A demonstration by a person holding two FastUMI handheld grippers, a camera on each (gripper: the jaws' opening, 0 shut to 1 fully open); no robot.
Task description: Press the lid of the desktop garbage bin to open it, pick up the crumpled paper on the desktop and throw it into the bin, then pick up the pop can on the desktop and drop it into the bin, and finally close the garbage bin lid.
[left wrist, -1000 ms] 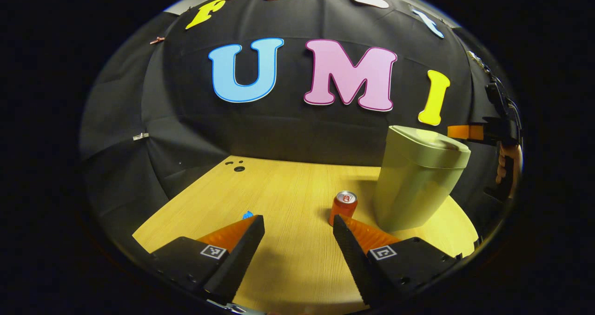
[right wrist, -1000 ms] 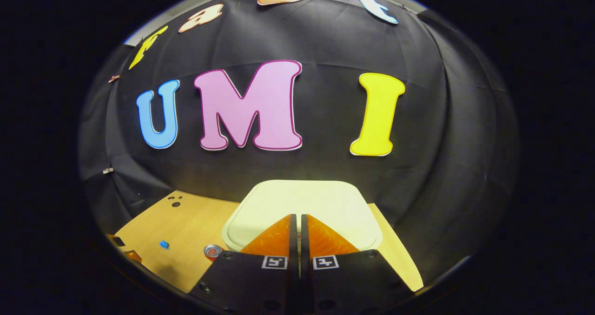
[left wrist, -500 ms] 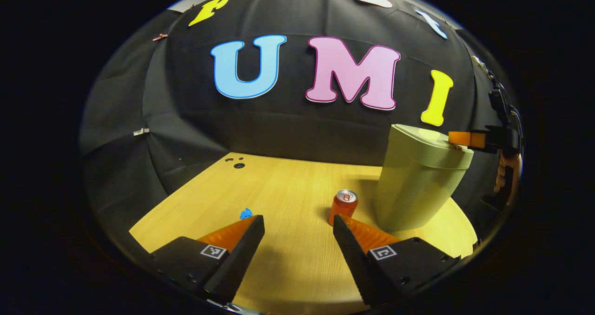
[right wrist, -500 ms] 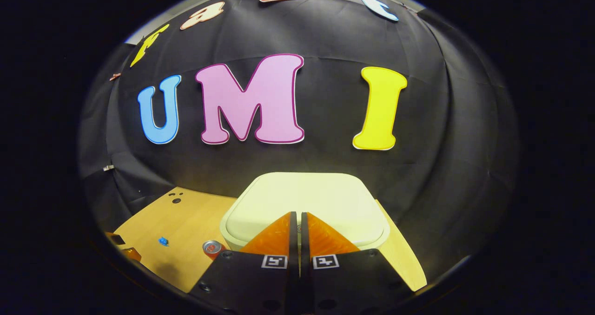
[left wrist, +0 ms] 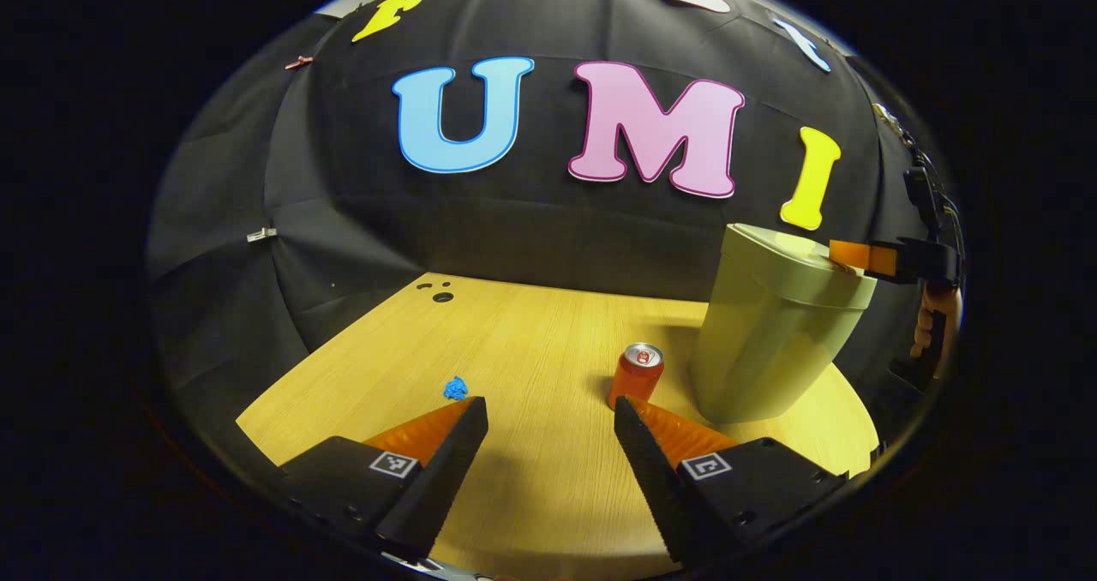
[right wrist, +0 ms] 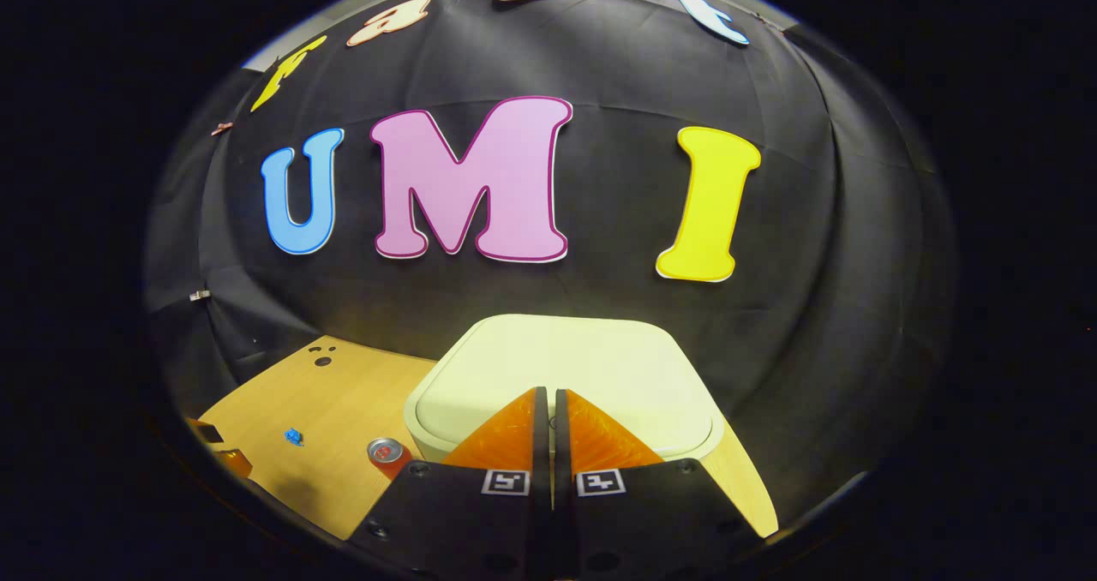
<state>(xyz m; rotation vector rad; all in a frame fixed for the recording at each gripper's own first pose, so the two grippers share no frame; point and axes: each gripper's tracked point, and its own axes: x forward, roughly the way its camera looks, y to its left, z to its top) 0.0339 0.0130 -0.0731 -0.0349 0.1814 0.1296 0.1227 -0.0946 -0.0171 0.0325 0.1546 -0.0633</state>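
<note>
With its fingers together, the right gripper [right wrist: 548, 392] is being pressed on the closed lid [right wrist: 566, 362] of the bin [left wrist: 771, 332], while the left gripper [left wrist: 548, 414], fingers apart, is being held near the crumpled paper [left wrist: 455, 387] and pop can [left wrist: 636, 374], probably for the next pickup.

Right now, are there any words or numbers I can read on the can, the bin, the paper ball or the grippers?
Pop can: a mark on its top, too small to read.
Garbage bin: no writing on the sides that show.
Crumpled paper: too small to tell.
Left gripper: a square patterned tag on each finger, a code pattern, no words.
Right gripper: two tags of the same kind, no words.
</note>
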